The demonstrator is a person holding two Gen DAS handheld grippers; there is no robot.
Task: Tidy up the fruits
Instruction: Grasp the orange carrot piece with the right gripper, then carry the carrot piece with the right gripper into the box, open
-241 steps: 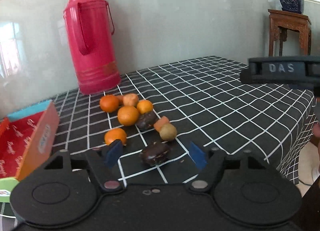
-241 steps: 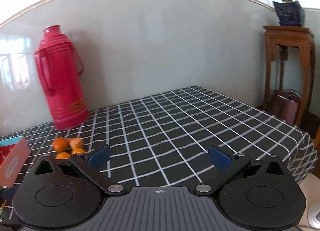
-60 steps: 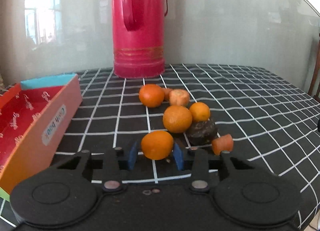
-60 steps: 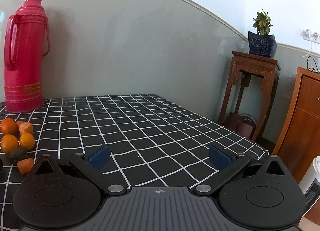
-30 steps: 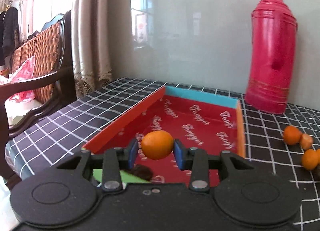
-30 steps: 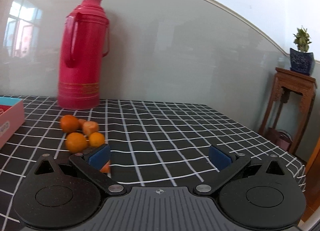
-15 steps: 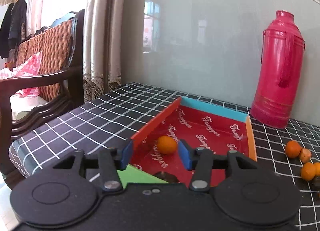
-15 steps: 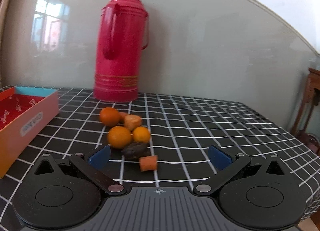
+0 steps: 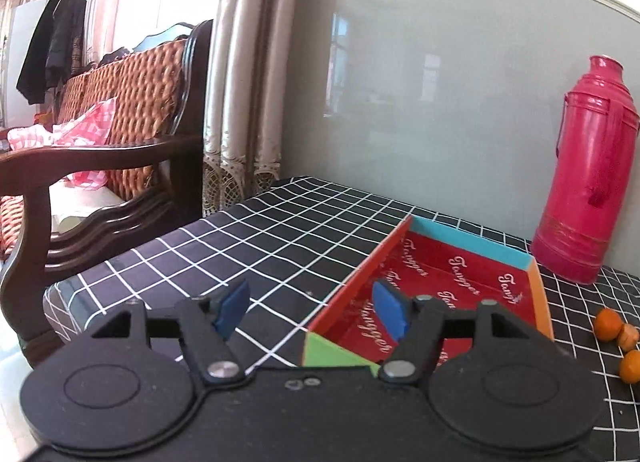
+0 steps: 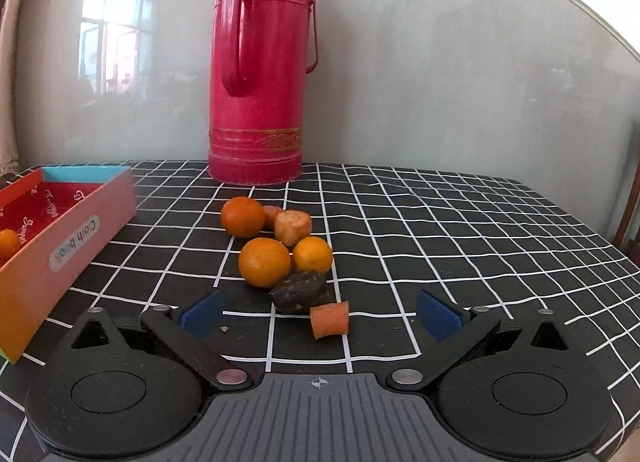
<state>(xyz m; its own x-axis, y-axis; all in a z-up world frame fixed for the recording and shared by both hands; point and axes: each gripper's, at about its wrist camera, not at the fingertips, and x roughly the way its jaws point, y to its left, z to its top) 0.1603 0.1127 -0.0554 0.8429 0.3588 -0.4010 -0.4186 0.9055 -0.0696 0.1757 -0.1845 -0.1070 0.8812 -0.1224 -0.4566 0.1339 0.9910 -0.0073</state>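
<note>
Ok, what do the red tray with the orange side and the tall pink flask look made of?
Red tray with the orange side: likely printed cardboard, matte; thin flat walls, a stuck-on label. Tall pink flask: probably painted metal or plastic, glossy; ribbed body, gold band, soft highlights.

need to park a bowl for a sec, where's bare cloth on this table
Bare cloth lies right of the fruit pile, out to the table's right edge, and left of the red box toward the chair. It is crowded between the box and the thermos, around the pile.
</note>
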